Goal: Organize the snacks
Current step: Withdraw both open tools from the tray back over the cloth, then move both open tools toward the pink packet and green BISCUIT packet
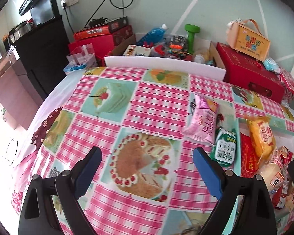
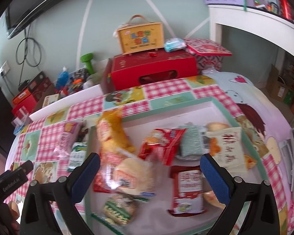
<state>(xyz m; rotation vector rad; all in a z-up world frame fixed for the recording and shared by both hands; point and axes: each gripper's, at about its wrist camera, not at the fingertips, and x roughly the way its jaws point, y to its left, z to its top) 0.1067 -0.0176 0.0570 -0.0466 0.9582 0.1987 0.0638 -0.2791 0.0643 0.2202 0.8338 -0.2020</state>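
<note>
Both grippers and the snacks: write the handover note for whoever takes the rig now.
Left gripper: open, empty, over bare tablecloth.
Right gripper: open, empty, above the tray of mixed snack packets.
Outside the tray, at its left edge: pink packet and green-white packet. The yellow packet leans over the tray's rim.
Done: most packets are in the tray, unsorted.
Left: the two outside packets, then probably tidying the pile.

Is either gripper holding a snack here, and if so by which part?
Nothing is held. The left gripper is open over bare tablecloth; the right gripper is open above the snack pile, gripping none.
</note>
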